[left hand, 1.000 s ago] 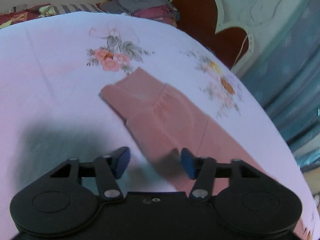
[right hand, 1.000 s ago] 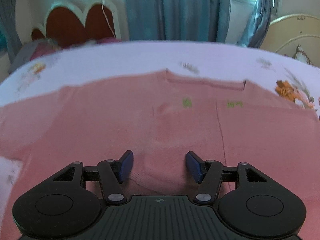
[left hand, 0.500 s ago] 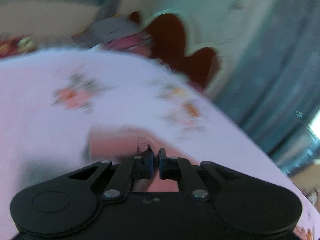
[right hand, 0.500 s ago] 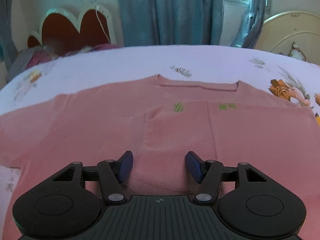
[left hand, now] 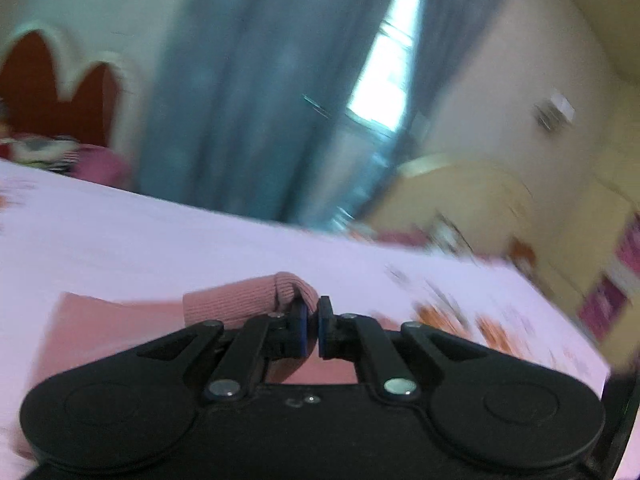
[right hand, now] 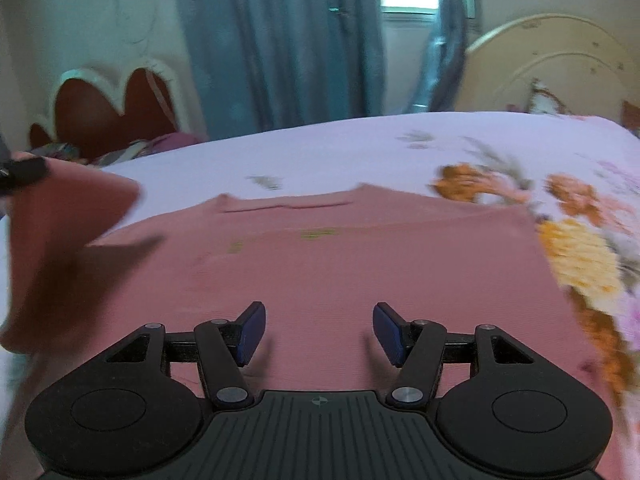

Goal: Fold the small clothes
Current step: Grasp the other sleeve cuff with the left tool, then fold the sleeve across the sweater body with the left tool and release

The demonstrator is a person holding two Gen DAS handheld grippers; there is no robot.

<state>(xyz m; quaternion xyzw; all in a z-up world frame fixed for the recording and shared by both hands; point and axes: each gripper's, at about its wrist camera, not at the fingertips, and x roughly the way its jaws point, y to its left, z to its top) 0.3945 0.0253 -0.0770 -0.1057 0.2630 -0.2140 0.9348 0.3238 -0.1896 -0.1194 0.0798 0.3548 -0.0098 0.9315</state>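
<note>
The left tool, clamped on the pink sweater's cuff, seems mid sleeve-fold; right tool, fingers apart, hovers over the sweater on the bed; next, lay the sleeve across

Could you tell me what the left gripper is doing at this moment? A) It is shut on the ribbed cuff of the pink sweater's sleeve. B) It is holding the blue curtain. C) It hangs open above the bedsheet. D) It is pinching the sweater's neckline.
A: in the left wrist view the left gripper has its jaws closed on the ribbed cuff of the pink sweater, lifted off the bedsheet.
</note>
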